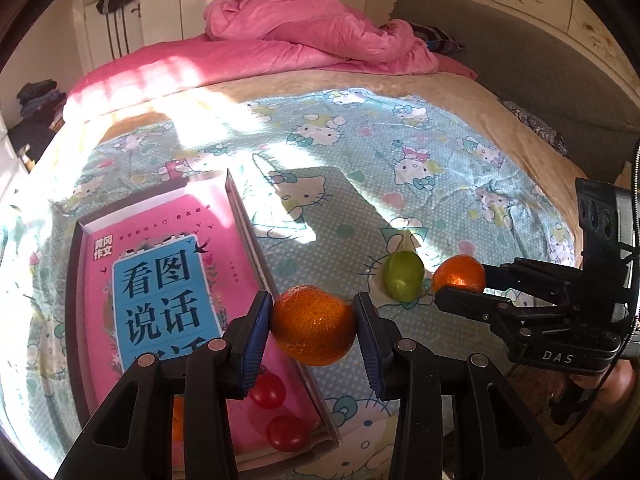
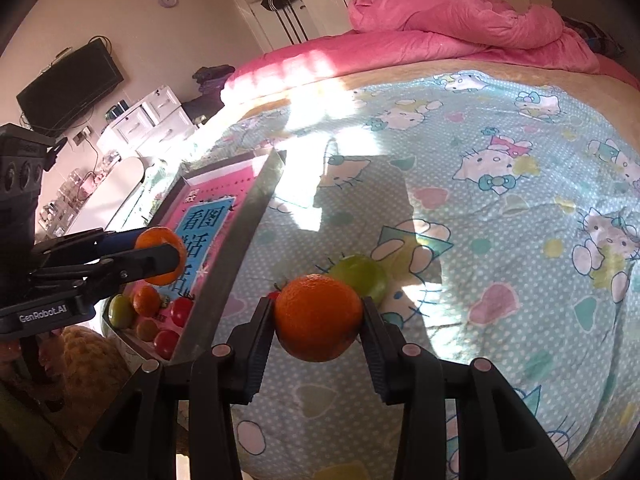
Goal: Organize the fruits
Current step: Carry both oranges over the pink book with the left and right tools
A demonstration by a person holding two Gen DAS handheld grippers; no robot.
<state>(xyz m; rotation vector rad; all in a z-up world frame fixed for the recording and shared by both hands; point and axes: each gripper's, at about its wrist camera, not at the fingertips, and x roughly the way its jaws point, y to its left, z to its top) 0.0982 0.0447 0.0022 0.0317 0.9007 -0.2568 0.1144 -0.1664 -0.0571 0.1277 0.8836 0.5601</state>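
Observation:
My left gripper [image 1: 314, 316] is shut on an orange tangerine [image 1: 312, 338], held above the right rim of a box tray [image 1: 248, 216] lined with a pink book. My right gripper [image 2: 319, 308] is shut on a second tangerine [image 2: 318, 332] over the cartoon-cat bedsheet [image 2: 480, 240]. A green fruit [image 1: 404, 275] lies on the sheet just beyond it, and a small red tomato [image 2: 274, 295] peeks out beside the left finger. Inside the tray [image 2: 236, 248] lie red tomatoes [image 2: 182, 311], a green fruit [image 2: 121, 311] and a small tangerine [image 2: 147, 301].
A rumpled pink duvet [image 1: 312, 32] is piled at the far end of the bed. White drawers [image 2: 148, 120] and a wall television [image 2: 72, 80] stand past the bed's left side. A grey headboard [image 1: 520, 60] runs along the right.

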